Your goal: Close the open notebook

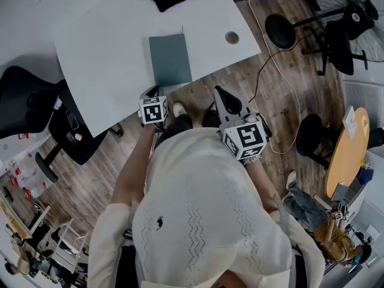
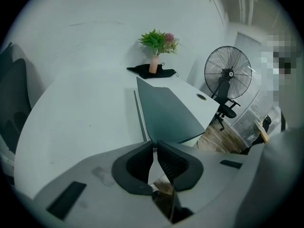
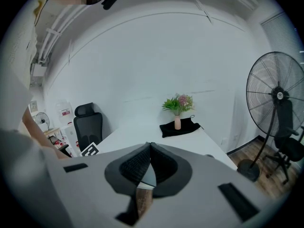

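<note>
The notebook (image 1: 170,59) lay flat near the front edge of the white table (image 1: 108,53), its dark teal cover up and down over the pages. Just short of its near edge, the left gripper (image 2: 155,144) pointed at it with its jaws a narrow slit apart and nothing between them. The right gripper (image 3: 150,148) hung off the table beside the left one, jaw tips together and empty. At the table's far end a vase of flowers (image 2: 154,63) stood on a black cloth (image 2: 152,71)
</note>
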`<state>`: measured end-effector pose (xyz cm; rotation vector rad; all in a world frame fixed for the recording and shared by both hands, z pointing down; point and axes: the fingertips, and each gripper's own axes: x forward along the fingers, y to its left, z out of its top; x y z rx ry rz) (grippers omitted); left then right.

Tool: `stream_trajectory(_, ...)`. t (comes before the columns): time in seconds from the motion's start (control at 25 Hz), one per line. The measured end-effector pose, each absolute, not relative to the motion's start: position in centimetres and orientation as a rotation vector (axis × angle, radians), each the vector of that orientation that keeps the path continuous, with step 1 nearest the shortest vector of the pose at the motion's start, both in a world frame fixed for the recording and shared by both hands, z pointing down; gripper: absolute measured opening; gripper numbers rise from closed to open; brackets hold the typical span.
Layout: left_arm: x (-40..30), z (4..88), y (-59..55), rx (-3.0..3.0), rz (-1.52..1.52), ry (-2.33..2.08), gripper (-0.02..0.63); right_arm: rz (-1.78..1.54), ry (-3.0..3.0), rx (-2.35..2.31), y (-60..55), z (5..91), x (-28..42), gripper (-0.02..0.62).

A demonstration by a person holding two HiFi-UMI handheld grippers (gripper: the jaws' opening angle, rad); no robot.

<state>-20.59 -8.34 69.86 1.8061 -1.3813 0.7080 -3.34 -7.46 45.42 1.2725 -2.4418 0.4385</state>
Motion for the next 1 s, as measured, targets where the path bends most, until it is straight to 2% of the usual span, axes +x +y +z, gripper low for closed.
stream_trajectory(0.76, -20.8, 70.4, -8.1, 1.808, 0.68, -1.378, 0.048, 0.449, -2.443, 1.275, -7.2, 45.6, -3.2, 0.002)
stream_trajectory(0.84, -20.9, 70.1, -8.0, 1.825, 0.657, -1.378, 0.064, 0.452, -2.444, 1.277, -7.2, 45.6, -3.1, 0.002)
stream_trajectory(0.96, -20.7, 70.2, -7.3, 1.843, 0.652, -1.344, 0.151, 0.461, -2.444, 1.285, -7.1, 45.7, -2.8, 0.002)
stream_trajectory(1.0, -20.7, 70.3, -7.1, 1.847, 0.66, -1.335, 0.158, 0.463, -2.445, 1.286, -7.2, 45.7, -2.8, 0.002)
